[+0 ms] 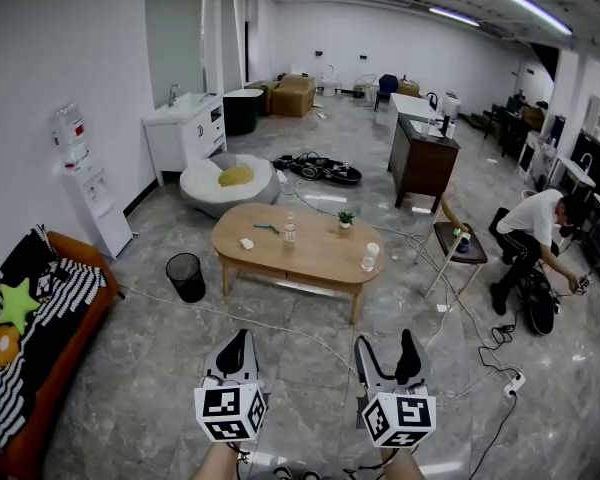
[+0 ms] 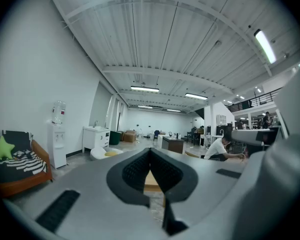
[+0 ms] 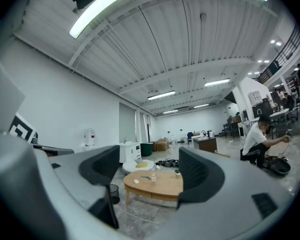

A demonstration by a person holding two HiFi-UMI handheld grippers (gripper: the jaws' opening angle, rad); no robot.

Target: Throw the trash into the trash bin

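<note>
Two grippers are held level, well apart from the oval table (image 1: pixel 315 253), probably because no pickup has begun: left gripper (image 1: pixel 236 346) clenched on nothing, right gripper (image 1: pixel 387 356) released and empty. On the table, one white crumpled scrap (image 1: pixel 247 243) lies at nine o'clock, near two bottles (image 1: pixel 290 230). One mesh trash bin (image 1: pixel 186 276) stands at the table's eight o'clock.

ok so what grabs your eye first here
The oval wooden table stands mid-room, with the black mesh trash bin on the floor by its left end. In the foreground the left gripper has its jaws together, the right gripper has them apart and empty; a person crouches at far right.
</note>
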